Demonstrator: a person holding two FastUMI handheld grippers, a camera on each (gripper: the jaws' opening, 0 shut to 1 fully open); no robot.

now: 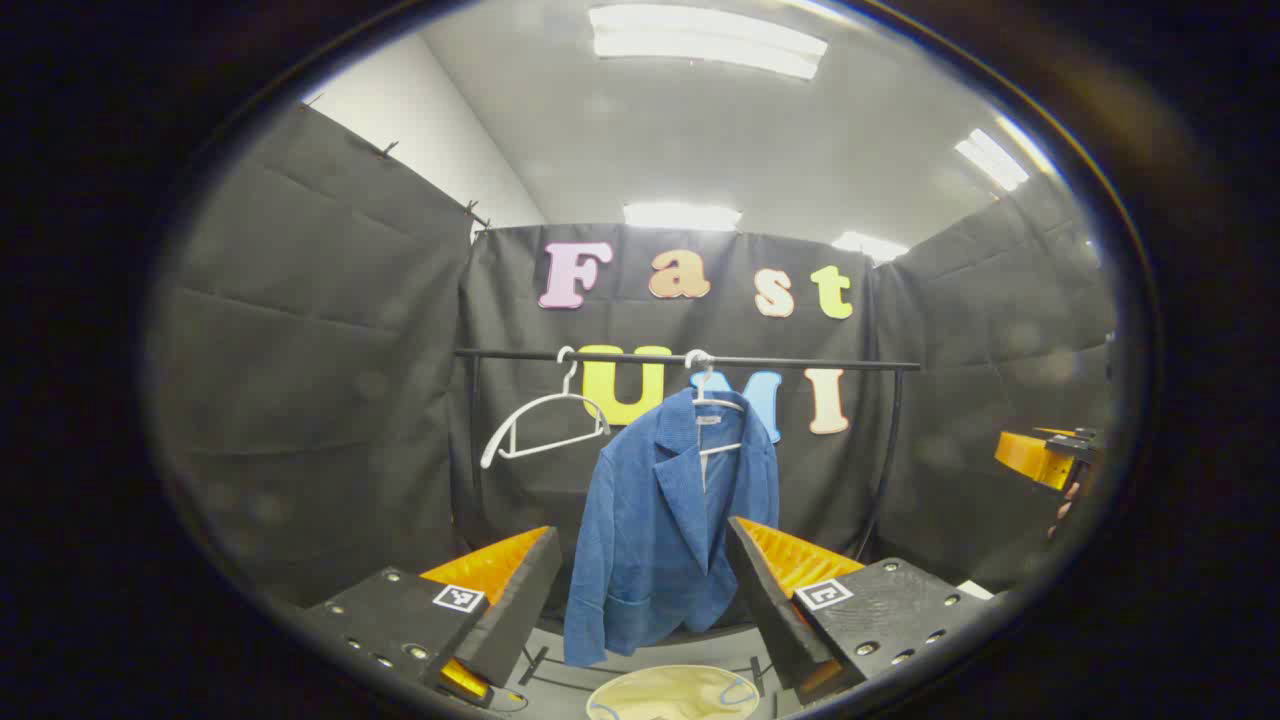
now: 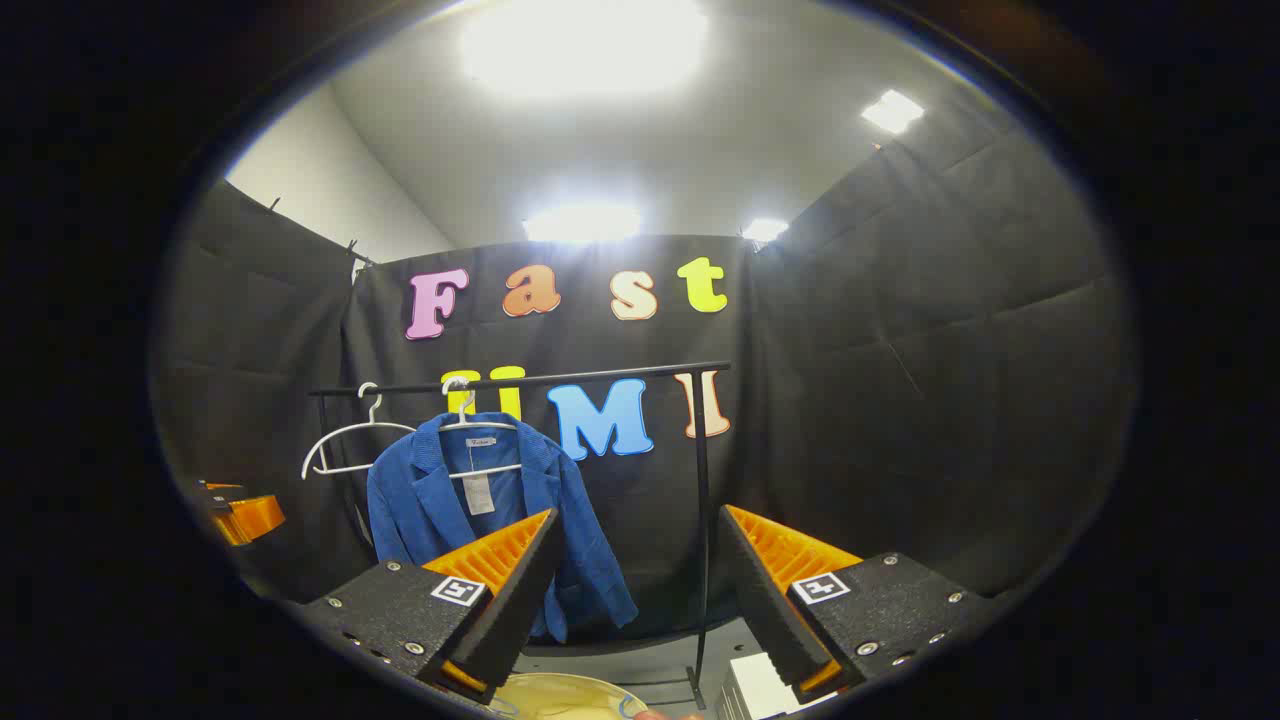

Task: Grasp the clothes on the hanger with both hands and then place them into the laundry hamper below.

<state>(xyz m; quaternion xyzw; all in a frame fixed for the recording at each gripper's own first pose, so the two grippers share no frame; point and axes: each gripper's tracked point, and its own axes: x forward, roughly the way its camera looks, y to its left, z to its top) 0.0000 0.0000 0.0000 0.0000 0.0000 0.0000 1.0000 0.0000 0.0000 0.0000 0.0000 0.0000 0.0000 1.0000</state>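
Clothes for this job come down to one blue jacket (image 1: 665, 525), hanging open-fronted on a white hanger (image 1: 715, 405) from the black rail (image 1: 690, 358) that runs across the back of the booth. In the left gripper view it hangs straight ahead, framed between that claw's two fingers, with its hem low over the floor. In the right gripper view the jacket (image 2: 480, 520) sits to the left, partly behind the near finger.

Beside it on the rail, further left, hangs a bare white hanger (image 1: 545, 425), tilted, well apart from the jacket's collar; the right gripper view shows it too (image 2: 350, 445).

Below the jacket, at the bottom edge of the left gripper view, shows the pale round rim of the laundry hamper (image 1: 672, 692); it also shows at the bottom of the right gripper view (image 2: 560, 697).

The left claw (image 1: 640, 590) has its fingers spread wide apart, holding nothing, well short of the jacket. The right claw (image 2: 635, 585) is likewise spread wide and holds nothing. The right claw also shows at the right edge of the left gripper view, and the left claw at the left edge of the right gripper view.
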